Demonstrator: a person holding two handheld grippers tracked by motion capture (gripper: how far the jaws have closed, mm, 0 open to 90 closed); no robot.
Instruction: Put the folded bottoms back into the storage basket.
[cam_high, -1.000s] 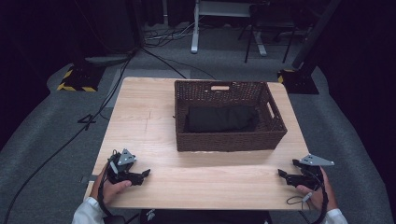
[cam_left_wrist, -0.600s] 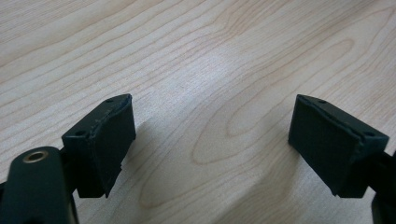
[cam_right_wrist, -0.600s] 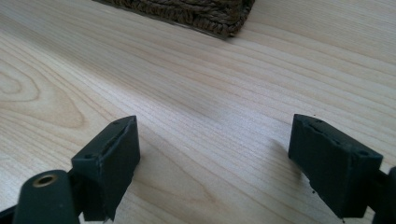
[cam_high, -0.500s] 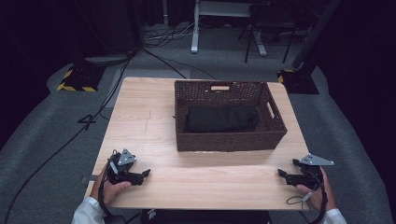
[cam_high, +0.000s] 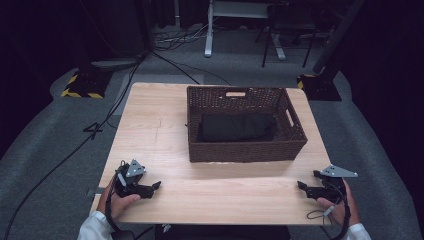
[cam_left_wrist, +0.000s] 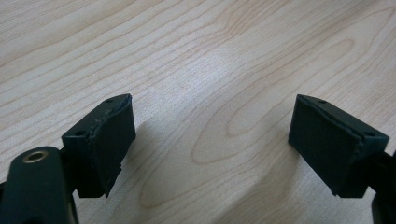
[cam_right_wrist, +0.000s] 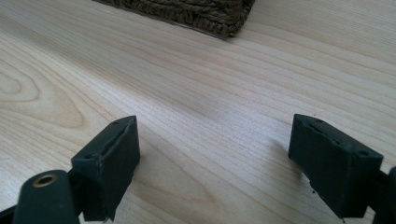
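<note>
With my left tool (cam_high: 156, 185) and right tool (cam_high: 301, 185) both released on the worktop (cam_high: 150, 130), I judged the dark folded cloth (cam_high: 235, 127) inside the basket (cam_high: 245, 150) soft, light, best pinched at a fold.

The table (cam_high: 160, 130) is pale wood with wavy brown grain. Near its far edge, the basket (cam_high: 245, 150) is dark brown weave, with a black cloth (cam_high: 235, 127) inside. At the near corners, both tongs, left (cam_high: 152, 187) and right (cam_high: 302, 186), are black with grey plates.

Both tongs (cam_high: 156, 185) (cam_high: 300, 185) agape, empty
</note>
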